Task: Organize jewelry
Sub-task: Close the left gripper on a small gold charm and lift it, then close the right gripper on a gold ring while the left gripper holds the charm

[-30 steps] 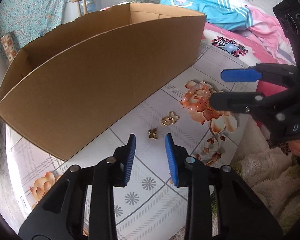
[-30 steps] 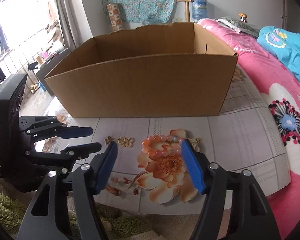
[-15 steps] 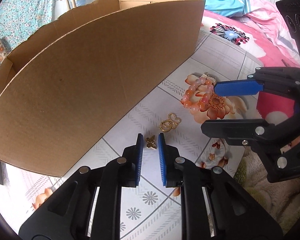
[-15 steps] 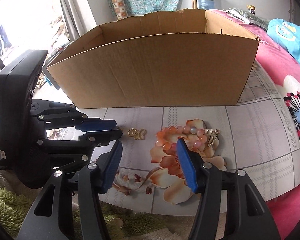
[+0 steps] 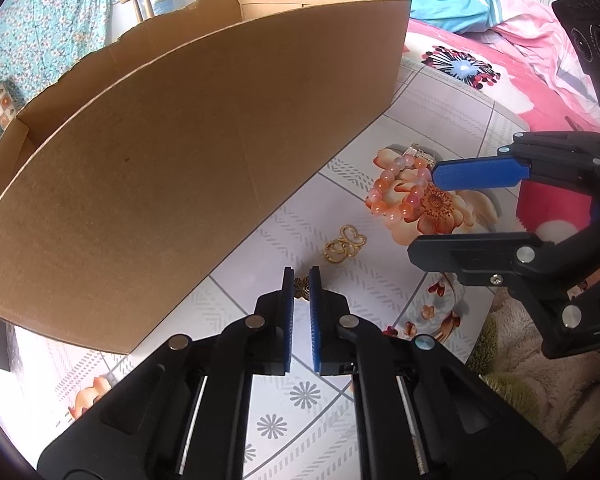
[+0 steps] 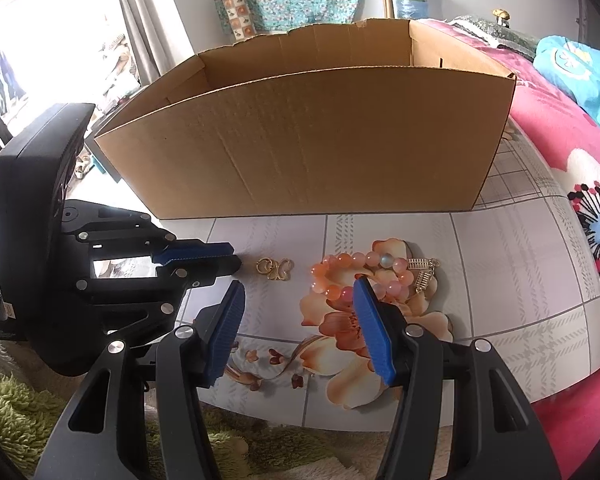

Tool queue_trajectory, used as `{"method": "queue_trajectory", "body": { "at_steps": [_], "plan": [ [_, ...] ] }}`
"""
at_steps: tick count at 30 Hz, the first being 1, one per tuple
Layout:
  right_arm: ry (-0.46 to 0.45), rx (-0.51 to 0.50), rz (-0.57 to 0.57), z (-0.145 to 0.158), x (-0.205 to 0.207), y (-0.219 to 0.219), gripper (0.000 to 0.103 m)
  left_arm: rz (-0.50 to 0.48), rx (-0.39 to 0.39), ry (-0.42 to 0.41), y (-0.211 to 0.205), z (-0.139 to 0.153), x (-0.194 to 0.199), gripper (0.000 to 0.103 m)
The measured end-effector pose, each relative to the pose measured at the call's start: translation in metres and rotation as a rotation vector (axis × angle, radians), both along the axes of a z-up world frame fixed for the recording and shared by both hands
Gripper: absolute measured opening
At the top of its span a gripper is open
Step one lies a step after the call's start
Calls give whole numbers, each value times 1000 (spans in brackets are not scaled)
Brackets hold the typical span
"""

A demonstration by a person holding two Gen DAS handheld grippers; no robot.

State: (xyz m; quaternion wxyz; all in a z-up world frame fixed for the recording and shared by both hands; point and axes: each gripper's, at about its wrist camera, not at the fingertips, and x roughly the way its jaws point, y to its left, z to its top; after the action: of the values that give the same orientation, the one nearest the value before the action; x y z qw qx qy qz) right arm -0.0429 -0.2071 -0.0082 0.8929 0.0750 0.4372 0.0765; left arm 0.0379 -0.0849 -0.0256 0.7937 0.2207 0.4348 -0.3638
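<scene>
Butterfly charm [image 5: 300, 287] sits pinched at the tips of the left claw [image 5: 300, 280], on the surface beside the cardboard box [image 5: 204, 152]. Bead bracelet [image 6: 356, 276] lies straight ahead of the half-open, empty right claw [image 6: 300, 292], its far finger touching the beads.

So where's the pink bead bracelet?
In the right wrist view the bracelet lies on the flowery table, in front of the box, right of the gold charm, just beyond the right gripper.

no legible text, labels or numbers
</scene>
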Motion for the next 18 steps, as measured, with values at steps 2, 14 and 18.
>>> {"method": "queue_trajectory", "body": {
  "at_steps": [2, 14, 18],
  "plan": [
    [-3, 2, 12, 1, 0, 2, 55, 22, -1, 2, 6, 0, 0, 6],
    [64, 6, 74, -10, 23, 23, 28, 124, -40, 27, 33, -2, 3, 6],
    [73, -43, 76, -12, 30, 29, 27, 122, -48, 28, 34, -1, 4, 6]
  ]
}}
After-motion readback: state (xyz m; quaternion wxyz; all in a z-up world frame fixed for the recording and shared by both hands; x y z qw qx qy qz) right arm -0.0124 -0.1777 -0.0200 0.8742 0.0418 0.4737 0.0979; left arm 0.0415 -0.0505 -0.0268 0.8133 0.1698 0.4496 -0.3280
